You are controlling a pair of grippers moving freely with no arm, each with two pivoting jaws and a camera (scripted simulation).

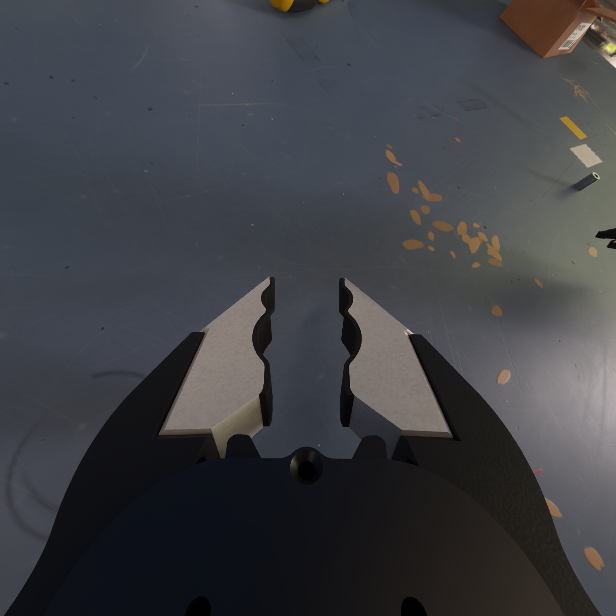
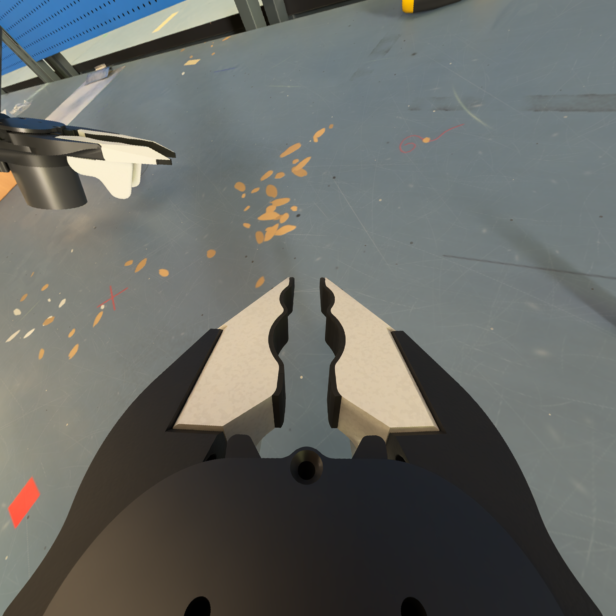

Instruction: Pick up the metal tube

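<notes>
1. Nearest, the left gripper is hovering over the scratched grey-blue table, its jaws standing apart with nothing between them.
2. Likewise, the right gripper is hanging above the same table, its jaws parted by a narrower gap and gripping nothing.
3. Orange paint flecks are lying scattered just ahead and to the right of the left gripper; in the right wrist view the flecks are spreading ahead and to the left.
4. Farther off in the right wrist view, the left gripper is showing side-on at the left edge, pointing right above the table.
5. Beyond the flecks, near the right edge of the left wrist view, the tube is lying on its side on the table, dark with a pale open end, well apart from both grippers.
6. Past it, a white patch and a yellow strip are sitting flat on the table.
7. Farthest, a brown box is resting at the top right corner, and a yellow-and-black object is peeking in at the top edge.
</notes>
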